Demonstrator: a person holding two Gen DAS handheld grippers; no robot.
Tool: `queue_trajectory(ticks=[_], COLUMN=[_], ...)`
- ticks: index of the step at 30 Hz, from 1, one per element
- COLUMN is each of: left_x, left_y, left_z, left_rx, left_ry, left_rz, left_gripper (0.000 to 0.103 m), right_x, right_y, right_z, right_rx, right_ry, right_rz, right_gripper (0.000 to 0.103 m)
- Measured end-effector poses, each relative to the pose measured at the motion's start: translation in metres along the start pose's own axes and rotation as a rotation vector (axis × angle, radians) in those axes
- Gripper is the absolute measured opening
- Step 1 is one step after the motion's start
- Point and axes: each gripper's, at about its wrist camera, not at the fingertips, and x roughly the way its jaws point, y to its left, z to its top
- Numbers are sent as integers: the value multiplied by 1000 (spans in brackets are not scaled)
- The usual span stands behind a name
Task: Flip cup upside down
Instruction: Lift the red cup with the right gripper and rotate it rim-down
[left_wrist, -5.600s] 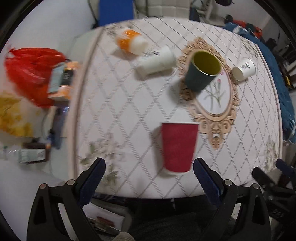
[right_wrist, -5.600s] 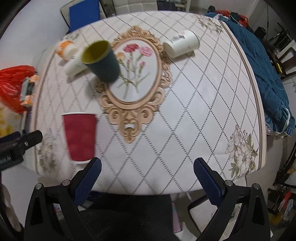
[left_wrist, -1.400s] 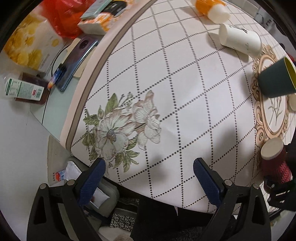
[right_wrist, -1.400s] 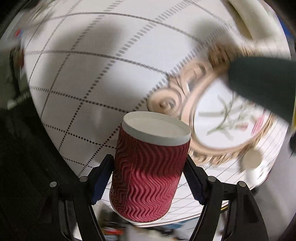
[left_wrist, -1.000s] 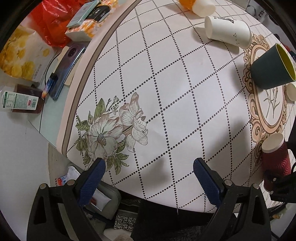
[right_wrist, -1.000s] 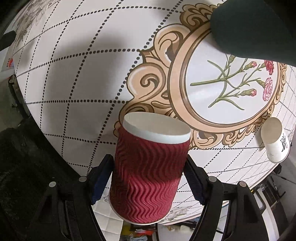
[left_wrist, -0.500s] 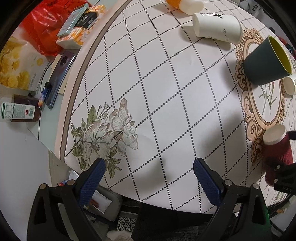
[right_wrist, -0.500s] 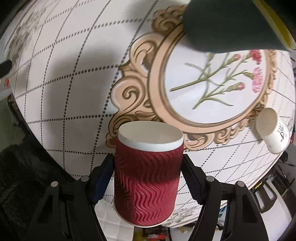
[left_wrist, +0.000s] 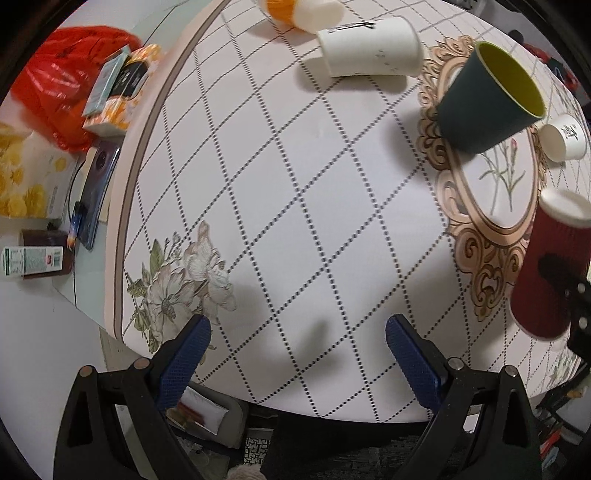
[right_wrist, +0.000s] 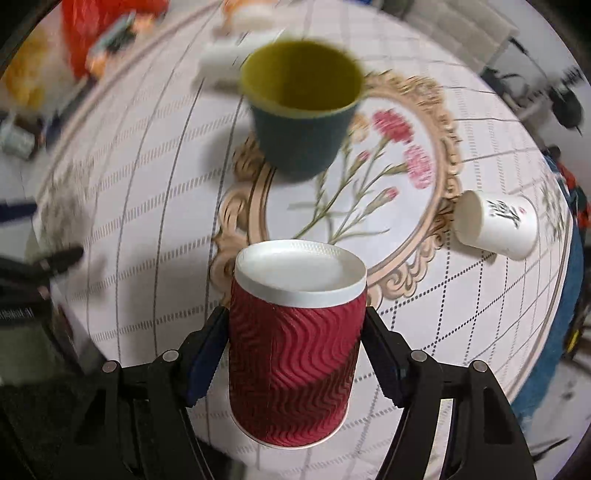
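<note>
My right gripper is shut on the red ribbed paper cup. The cup's white flat base faces up and away from me, its wide mouth points down, and it hangs above the table near the front edge. In the left wrist view the same red cup shows at the far right, held by the right gripper. My left gripper is open and empty over the table's near edge, beside a printed flower.
A dark green cup with a yellow inside stands upright on the ornate oval print. White paper cups lie on their sides at the right and at the back. An orange-white bottle lies beyond. Red bag and phone are left.
The red cup was standing on the table and is now held in my right gripper, base up. The right gripper has swung round, so the green cup now sits straight ahead.
</note>
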Motion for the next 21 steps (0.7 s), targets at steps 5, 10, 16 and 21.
queue_trajectory(ticks=[5,10,16,21], left_x=[0,0,3,0], left_y=[-11,-24,-35,-43], left_z=[4,8,8,7], left_rx=[21,41,57,69], left_ry=[5,11,21,4], left_rz=[-1,3,5,-9], left_gripper=[97,97,97,97], right_x=[-4,-2,-7,-7], right_y=[-11,-9,2,4], right_z=[-19,-37,-58,-70], right_rx=[120,177,140,125], right_ry=[-206,-377,-448,-440], right_rz=[14,7,-16,-14], right_gripper=[74,74,74,74])
